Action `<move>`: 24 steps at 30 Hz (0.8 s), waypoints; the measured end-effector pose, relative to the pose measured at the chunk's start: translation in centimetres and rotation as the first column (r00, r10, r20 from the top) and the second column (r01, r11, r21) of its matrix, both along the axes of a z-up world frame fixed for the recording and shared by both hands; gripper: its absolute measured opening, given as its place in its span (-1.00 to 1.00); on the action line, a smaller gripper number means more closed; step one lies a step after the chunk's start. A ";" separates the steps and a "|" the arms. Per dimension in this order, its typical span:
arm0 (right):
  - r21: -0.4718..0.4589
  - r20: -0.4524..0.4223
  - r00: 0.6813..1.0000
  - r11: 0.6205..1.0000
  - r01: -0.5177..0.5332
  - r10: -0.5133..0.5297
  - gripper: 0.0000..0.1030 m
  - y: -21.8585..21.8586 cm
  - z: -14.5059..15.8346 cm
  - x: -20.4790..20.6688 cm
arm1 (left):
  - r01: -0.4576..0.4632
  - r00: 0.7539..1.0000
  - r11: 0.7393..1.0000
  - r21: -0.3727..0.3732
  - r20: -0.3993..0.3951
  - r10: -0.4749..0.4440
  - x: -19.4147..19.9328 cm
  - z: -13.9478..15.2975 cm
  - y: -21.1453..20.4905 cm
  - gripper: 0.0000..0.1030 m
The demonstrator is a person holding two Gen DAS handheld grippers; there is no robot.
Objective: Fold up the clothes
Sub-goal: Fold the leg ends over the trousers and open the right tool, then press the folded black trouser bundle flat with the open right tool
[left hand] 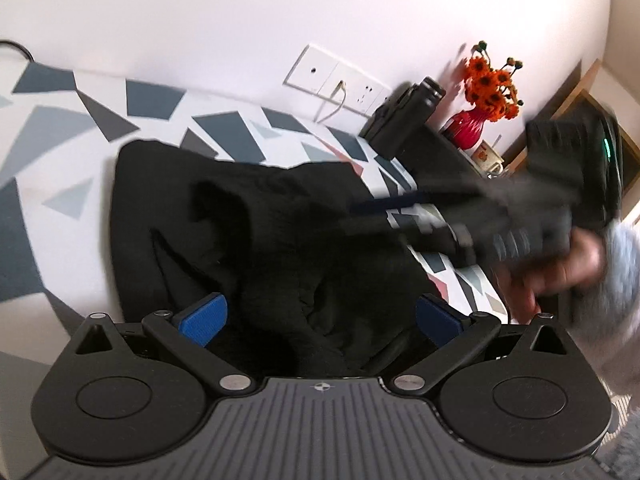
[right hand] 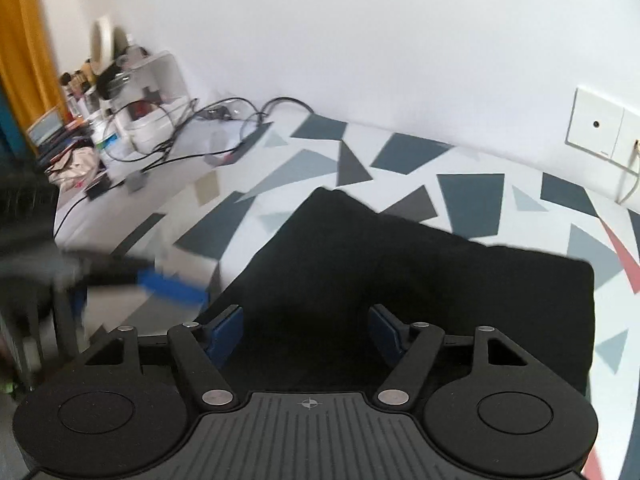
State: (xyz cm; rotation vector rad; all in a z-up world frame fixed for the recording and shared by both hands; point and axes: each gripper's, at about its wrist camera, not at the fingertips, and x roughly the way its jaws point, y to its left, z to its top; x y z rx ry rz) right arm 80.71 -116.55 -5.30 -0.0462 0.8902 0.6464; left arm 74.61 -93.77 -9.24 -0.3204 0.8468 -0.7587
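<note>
- The black garment (left hand: 256,240) lies bunched on the patterned table (left hand: 52,184), filling the centre of the left wrist view. Its far edge runs straight toward 11 o'clock, while the near part heaps into loose folds. In the right wrist view it looks flatter, with a folded corner peaking at 12 o'clock and a clean edge at 3 o'clock.
- The left gripper (left hand: 318,316) has its blue pads spread wide, one at 8 o'clock and one at 4 o'clock of the heap. Cloth mounds up between them, but neither pad presses on it, so nothing is pinched.
- The right gripper (right hand: 306,330) also stands spread, jaws apart above dark cloth and gripping nothing. This looks like a release, or a pause between folds.
- In the left view the right gripper shows blurred at 3 o'clock, with a hand (left hand: 560,268) on its handle, off the garment's right side.
- I judge the fold is only partly done: the heap needs smoothing before another fold.
- Open tabletop lies at 9 to 11 o'clock of the garment, giving room to spread it.
- At 1 to 2 o'clock in the left view stand a red vase of orange flowers (left hand: 476,120) and a black device (left hand: 404,116), close to the table's edge. Cables and clutter (right hand: 120,128) crowd 10 o'clock in the right view.
</note>
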 end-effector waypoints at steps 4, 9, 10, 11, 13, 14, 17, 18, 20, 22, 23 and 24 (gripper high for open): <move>-0.021 -0.074 0.996 0.999 0.043 -0.045 0.39 1.9 -1.5 4.8 | 0.013 0.999 1.000 0.016 -0.042 -0.013 -0.1 -1.5 -1.2 0.99; -0.128 -0.267 0.951 0.984 0.127 -0.158 0.73 5.2 -6.8 10.1 | -0.005 0.999 0.993 0.118 -0.031 0.009 -1.2 -3.3 -3.5 0.99; -0.145 -0.269 0.947 0.980 0.138 -0.173 0.73 5.5 -7.4 10.4 | -0.021 1.000 0.991 0.130 -0.018 0.024 -1.5 -3.5 -3.8 0.99; -0.152 -0.253 0.950 0.977 0.149 -0.184 0.63 5.7 -7.7 10.4 | -0.028 1.000 0.990 0.136 -0.003 0.029 -1.9 -3.5 -4.0 0.97; -0.153 -0.208 0.962 0.977 0.147 -0.177 0.07 5.7 -7.2 10.0 | -0.027 1.000 0.990 0.140 0.016 0.025 -2.4 -3.4 -4.4 0.79; -0.140 -0.189 0.967 0.979 0.147 -0.172 -0.23 5.4 -6.7 9.6 | -0.026 0.999 0.989 0.144 0.024 0.023 -2.6 -3.3 -4.6 0.69; -0.024 -0.144 0.977 0.987 0.159 -0.161 -0.51 3.8 -4.4 8.0 | -0.025 0.999 0.989 0.146 0.033 0.020 -2.9 -3.4 -4.3 0.69; 0.030 -0.128 0.979 0.986 0.162 -0.157 -0.58 3.2 -3.6 7.4 | -0.026 0.999 0.990 0.139 0.027 0.023 -2.9 -3.6 -4.0 0.70; 0.122 -0.114 0.985 0.983 0.140 -0.126 -0.59 2.4 -2.3 6.5 | -0.037 0.999 0.993 0.115 0.005 0.037 -2.7 -3.9 -3.5 0.73; 0.144 -0.132 0.989 0.986 0.088 -0.069 -0.59 2.8 -2.2 6.3 | -0.049 0.999 0.995 0.090 -0.008 0.050 -2.8 -4.0 -2.9 0.76; 0.134 -0.143 0.989 0.989 0.064 -0.045 -0.59 3.4 -2.6 6.3 | -0.055 0.998 0.995 0.078 -0.012 0.056 -2.9 -4.0 -2.6 0.76; 0.114 -0.154 0.988 0.992 0.047 -0.029 -0.59 4.2 -3.4 6.3 | -0.062 0.998 0.996 0.067 -0.011 0.063 -3.1 -3.8 -2.4 0.76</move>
